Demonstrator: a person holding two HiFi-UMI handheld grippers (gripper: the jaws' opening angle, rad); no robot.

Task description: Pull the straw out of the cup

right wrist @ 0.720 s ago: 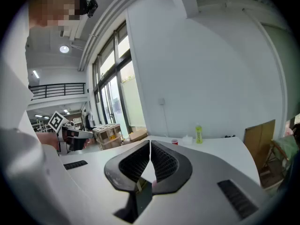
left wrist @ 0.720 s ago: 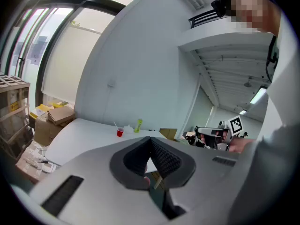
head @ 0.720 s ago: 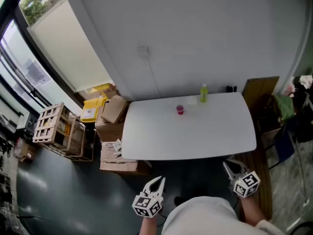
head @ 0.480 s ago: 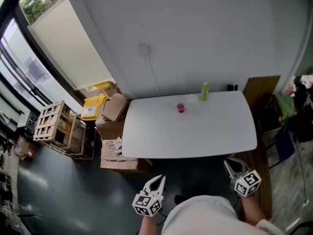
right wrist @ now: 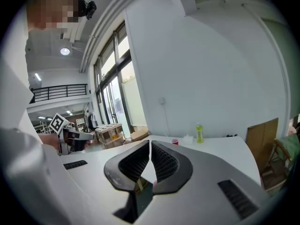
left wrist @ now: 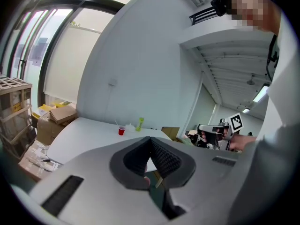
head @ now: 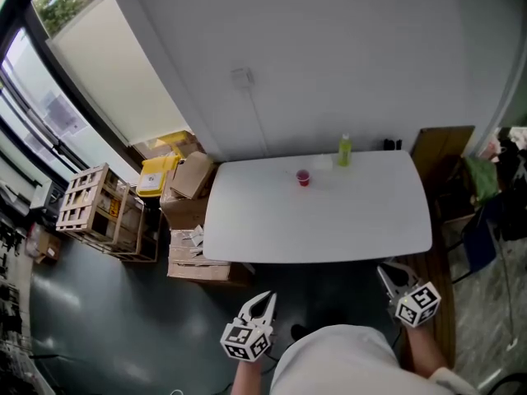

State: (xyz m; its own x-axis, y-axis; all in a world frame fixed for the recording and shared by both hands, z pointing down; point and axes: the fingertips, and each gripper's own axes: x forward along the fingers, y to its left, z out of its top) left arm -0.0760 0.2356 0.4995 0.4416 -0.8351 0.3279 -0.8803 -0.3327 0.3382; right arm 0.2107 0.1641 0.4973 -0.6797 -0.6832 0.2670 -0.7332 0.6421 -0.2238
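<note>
A small red cup [head: 303, 178] with a thin white straw [left wrist: 116, 122] stands near the far edge of the white table [head: 329, 229]. The same cup [left wrist: 121, 131] shows small and distant in the left gripper view, and the cup [right wrist: 175, 142] is equally far off in the right gripper view. My left gripper [head: 262, 306] hangs below the table's near edge at the left, jaws shut and empty. My right gripper [head: 394, 275] is off the near right corner, its jaws also together with nothing between them. Both are far from the cup.
A green bottle [head: 343, 151] and a white packet [head: 323, 165] stand right of the cup. Cardboard boxes [head: 191, 181], a yellow box [head: 155, 179] and a wooden crate [head: 95, 214] crowd the floor at the left. A wooden board [head: 440, 151] leans at the right.
The head view has drifted a little, so the table sits slightly higher in the picture. Both grippers stay below the near edge with jaws unchanged.
</note>
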